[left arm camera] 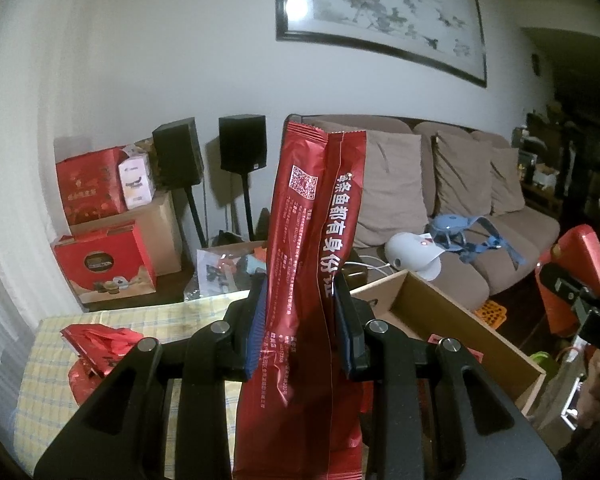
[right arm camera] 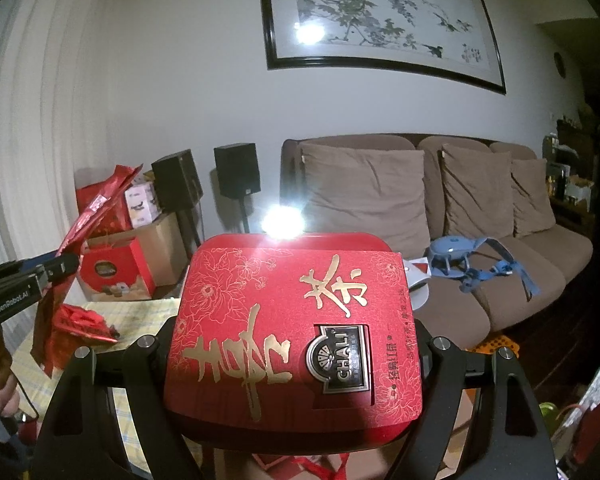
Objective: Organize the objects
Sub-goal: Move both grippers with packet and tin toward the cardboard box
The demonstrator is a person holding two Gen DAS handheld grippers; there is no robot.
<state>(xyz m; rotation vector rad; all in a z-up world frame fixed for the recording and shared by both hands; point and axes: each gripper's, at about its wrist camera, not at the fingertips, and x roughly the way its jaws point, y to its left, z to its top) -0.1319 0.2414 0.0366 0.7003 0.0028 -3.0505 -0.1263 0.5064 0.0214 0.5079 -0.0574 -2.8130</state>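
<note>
My left gripper (left arm camera: 300, 304) is shut on a tall red foil packet (left arm camera: 312, 240) with white Chinese print, held upright above the table; it also shows at the left of the right wrist view (right arm camera: 56, 276). My right gripper (right arm camera: 296, 332) is shut on a red tea box (right arm camera: 296, 332) with gold calligraphy and a CHALI badge, held up, its fingertips hidden behind it. The box shows at the right edge of the left wrist view (left arm camera: 580, 256). Crumpled red foil packets (left arm camera: 96, 344) lie on the yellow checked tablecloth (left arm camera: 60, 392).
An open cardboard box (left arm camera: 440, 312) stands right of the table. Red gift boxes (left arm camera: 104, 268) and two black speakers (left arm camera: 242, 144) stand by the wall. A brown sofa (right arm camera: 500, 264) holds cushions, a white item and blue straps (right arm camera: 472, 264).
</note>
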